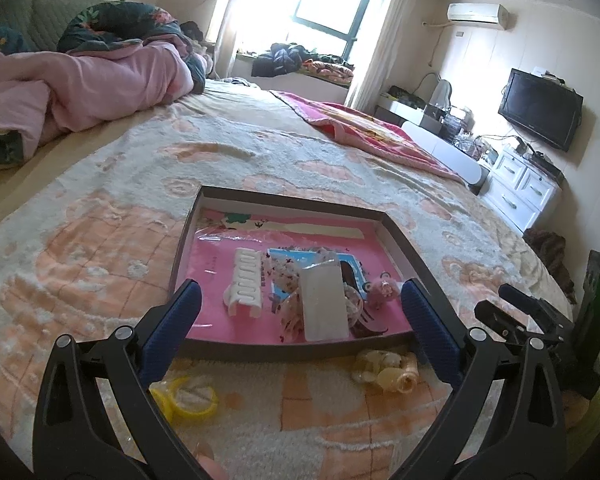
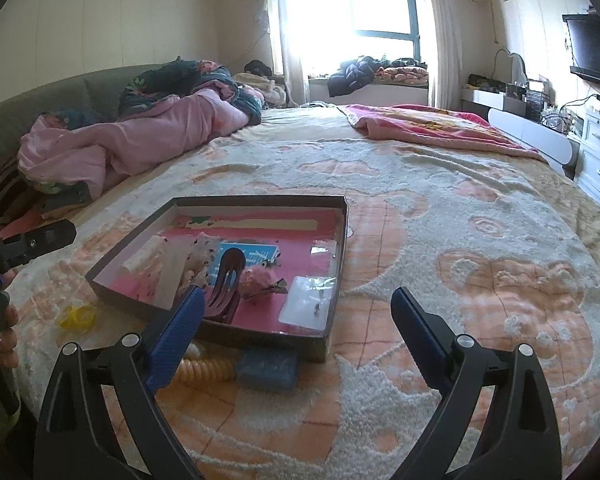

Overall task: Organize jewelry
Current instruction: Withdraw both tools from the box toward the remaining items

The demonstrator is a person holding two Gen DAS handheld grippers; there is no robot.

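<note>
**fuzzyrug_fan:** Yellow hair tie [image 1: 190, 400] is sitting on the bed blanket [image 1: 260, 152] just outside the near wall of the shallow dark box [image 1: 404, 240], right under the left claw [image 1: 300, 312]. That claw is spread wide with nothing in it. Right claw [image 2: 296, 320] is the same: wide open, empty, hanging over the box's near right corner.

**clipdrawer22:** So what's left outside? I count the yellow tie, a cream coiled tie [image 2: 204, 368] and a blue block-ish thing [image 2: 268, 368], both pressed up against the box's front wall.

**fuzzyrug_fan:** Yep. Inside there's already a white comb clip [image 1: 246, 284], a dark claw clip [image 2: 226, 280], a pink fluffy clip [image 2: 260, 280] and a clear packet [image 2: 306, 300].

**clipdrawer22:** My worry: that blanket is thick and soft. Push down for the tie and the pads probably snag pile instead, or the tie sinks in.

**fuzzyrug_fan:** Also the box is light-looking cardboard. Going for the coiled one so close to the wall could shove or tip the box, and the stuff inside would slide around. And both claws working the same front edge could bump each other.
</note>
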